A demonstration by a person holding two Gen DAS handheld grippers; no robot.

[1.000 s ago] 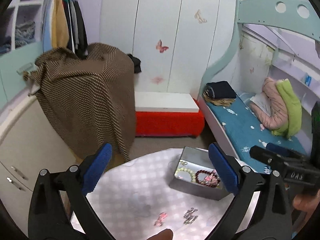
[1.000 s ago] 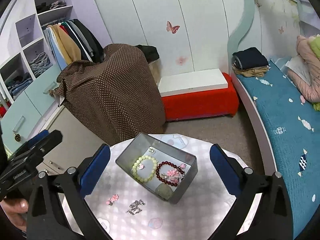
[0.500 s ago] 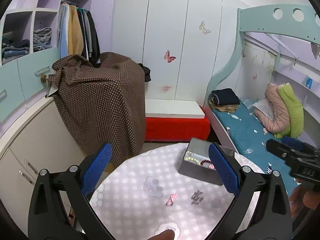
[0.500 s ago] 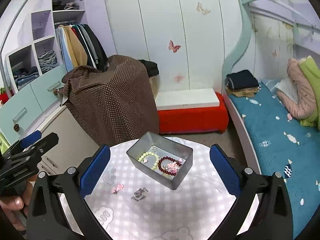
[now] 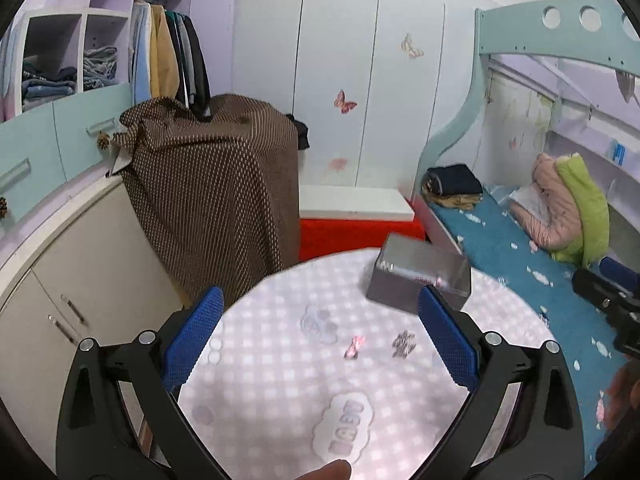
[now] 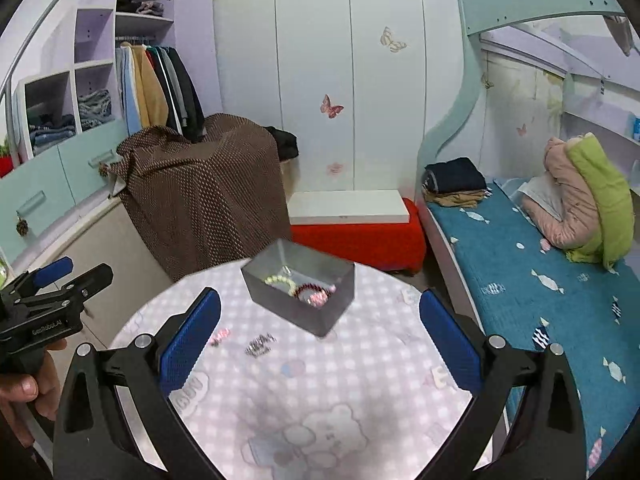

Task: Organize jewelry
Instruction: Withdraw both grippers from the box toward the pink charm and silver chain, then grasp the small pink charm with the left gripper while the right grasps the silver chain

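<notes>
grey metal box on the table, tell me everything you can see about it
The grey metal box is a small rectangular open-topped tin with plain matte outer walls and a shinier inside. It sits flat, turned at an angle, toward the far side of the round table with its checked cloth. Inside lie a pale green bead bracelet, a dark red bead bracelet and a small pink piece. Neither tool touches it; two small pieces lie on the cloth in front of it.
</notes>
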